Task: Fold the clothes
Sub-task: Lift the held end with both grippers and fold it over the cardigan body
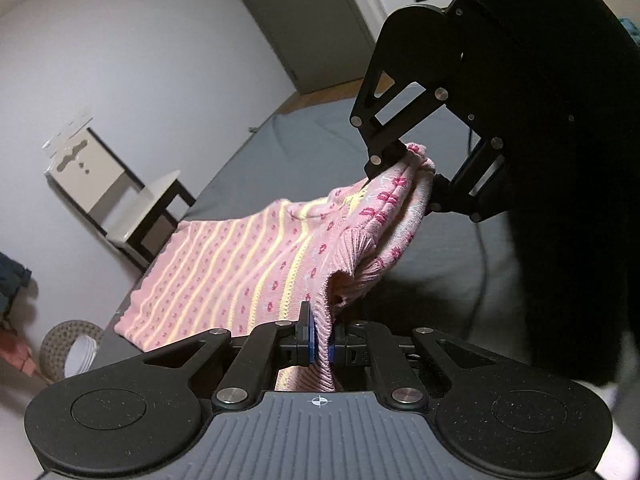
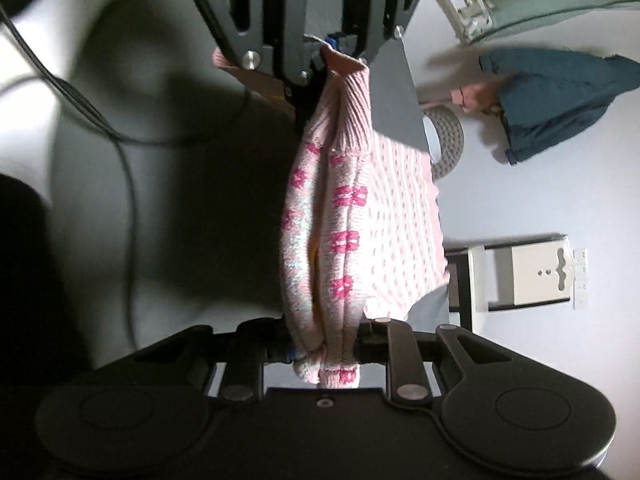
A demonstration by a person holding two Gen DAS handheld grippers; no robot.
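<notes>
A pink knitted sweater (image 1: 248,264) with yellow stripes and magenta dots hangs stretched between my two grippers above a grey bed (image 1: 304,136). My left gripper (image 1: 320,344) is shut on its ribbed hem. In the left wrist view my right gripper (image 1: 404,178) is above and to the right, shut on a bunched edge of the knit. The right wrist view is rotated: my right gripper (image 2: 324,354) is clamped on the bunched sweater (image 2: 360,220), and the left gripper (image 2: 326,54) pinches the ribbed hem at the top. The sweater's far part trails down toward the bed.
A small white and black side table (image 1: 144,208) stands by the wall beside the bed. A woven basket (image 1: 68,348) sits on the floor at the left. A grey door (image 1: 304,20) is at the back. A dark blue garment (image 2: 560,96) hangs by the wall, and a black cable (image 2: 124,184) crosses the bedding.
</notes>
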